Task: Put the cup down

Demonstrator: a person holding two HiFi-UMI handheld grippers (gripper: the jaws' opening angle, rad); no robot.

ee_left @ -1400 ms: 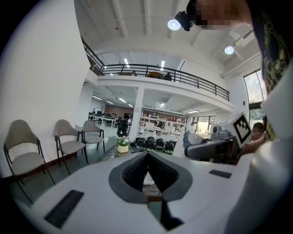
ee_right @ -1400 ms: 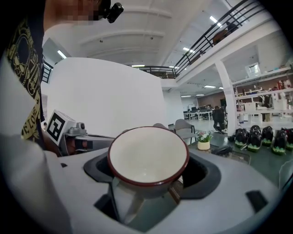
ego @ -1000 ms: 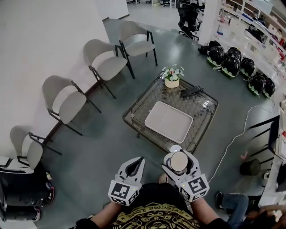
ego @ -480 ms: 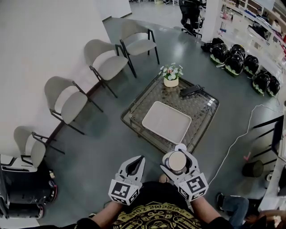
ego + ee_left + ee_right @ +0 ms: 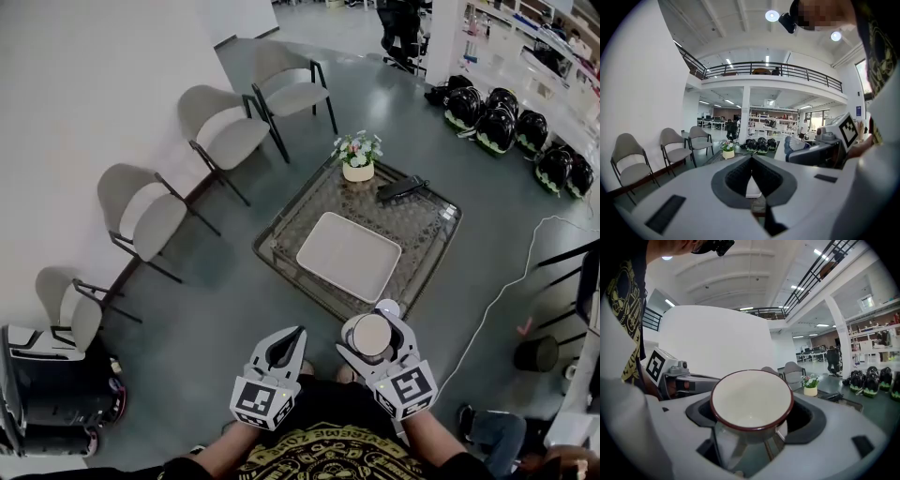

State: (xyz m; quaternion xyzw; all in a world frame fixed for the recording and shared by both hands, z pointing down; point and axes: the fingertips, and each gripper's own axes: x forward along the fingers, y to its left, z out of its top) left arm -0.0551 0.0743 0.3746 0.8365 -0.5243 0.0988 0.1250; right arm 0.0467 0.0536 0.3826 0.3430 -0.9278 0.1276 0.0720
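Here the right hand-held gripper point(image 5: 375, 330) clamps the cup point(image 5: 751, 399), mouth up, squarely between its jaws.

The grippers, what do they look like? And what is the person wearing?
Both are chunky and pale grey-white. The left gripper and right gripper each have two pointed jaws lined with dark grey pads. Each carries a marker cube at the back, printed with black-and-white squares. The person wears a black shirt with a gold pattern.
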